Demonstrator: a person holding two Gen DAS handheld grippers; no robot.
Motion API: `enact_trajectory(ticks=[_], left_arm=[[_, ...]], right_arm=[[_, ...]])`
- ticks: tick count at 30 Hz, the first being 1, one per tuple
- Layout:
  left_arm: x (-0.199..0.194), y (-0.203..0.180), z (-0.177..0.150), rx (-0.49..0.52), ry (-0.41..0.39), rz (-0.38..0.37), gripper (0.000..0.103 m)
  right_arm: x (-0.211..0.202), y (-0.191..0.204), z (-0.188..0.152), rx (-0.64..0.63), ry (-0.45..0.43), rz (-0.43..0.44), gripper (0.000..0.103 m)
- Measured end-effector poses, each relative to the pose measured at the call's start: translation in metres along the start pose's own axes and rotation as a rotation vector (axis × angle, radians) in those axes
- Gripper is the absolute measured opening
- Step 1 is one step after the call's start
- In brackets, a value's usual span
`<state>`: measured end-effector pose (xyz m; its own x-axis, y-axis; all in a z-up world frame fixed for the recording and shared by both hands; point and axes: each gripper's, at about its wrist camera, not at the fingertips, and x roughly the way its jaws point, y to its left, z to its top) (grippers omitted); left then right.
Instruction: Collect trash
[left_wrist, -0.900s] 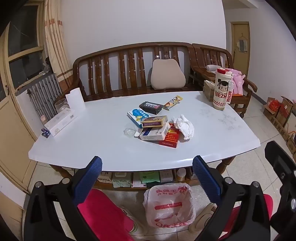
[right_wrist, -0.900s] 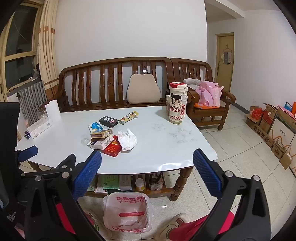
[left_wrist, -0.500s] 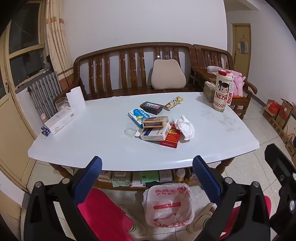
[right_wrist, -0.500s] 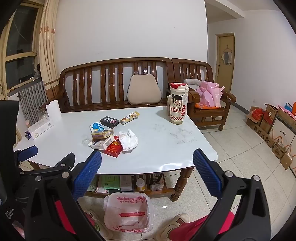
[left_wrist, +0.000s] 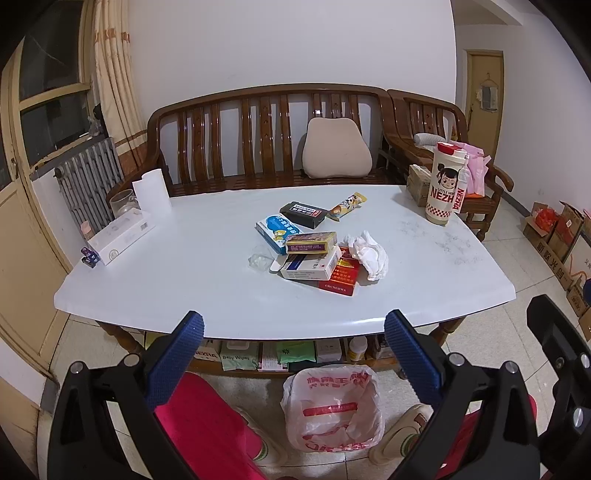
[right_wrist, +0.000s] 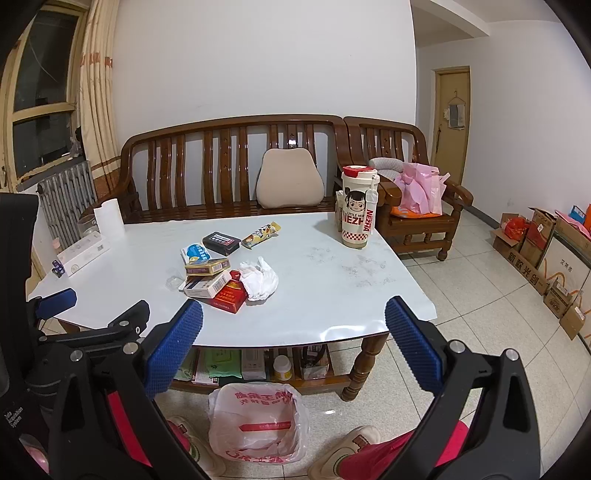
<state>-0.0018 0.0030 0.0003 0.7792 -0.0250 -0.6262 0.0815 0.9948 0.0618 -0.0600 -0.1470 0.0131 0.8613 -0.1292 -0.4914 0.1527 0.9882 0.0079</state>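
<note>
Trash is sitting untouched while you are holding both the left gripper (left_wrist: 291, 325) and right gripper (right_wrist: 293, 314) spread empty; next, reach for the crumpled tissue (right_wrist: 258, 282).

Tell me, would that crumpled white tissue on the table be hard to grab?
Probably not. The crumpled tissue looks soft and very light, so it should squash between the fingers rather than slip. It leans against the red box, so a careless pinch might nudge that too.

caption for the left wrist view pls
Open left gripper faces a white table with littered boxes and tissue, trash bag below.
</note>
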Motion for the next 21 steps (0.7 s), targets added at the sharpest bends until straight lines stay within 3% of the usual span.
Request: enact_trajectory(ticks=[21], left_arm=[[-0.0037,0.0049,0.0013,-0.009,-0.006,-0.004,0.096]], right_arm=[[-0.0007,0.0016,0.0016,-0.003,-0.003,-0.001,0.097]])
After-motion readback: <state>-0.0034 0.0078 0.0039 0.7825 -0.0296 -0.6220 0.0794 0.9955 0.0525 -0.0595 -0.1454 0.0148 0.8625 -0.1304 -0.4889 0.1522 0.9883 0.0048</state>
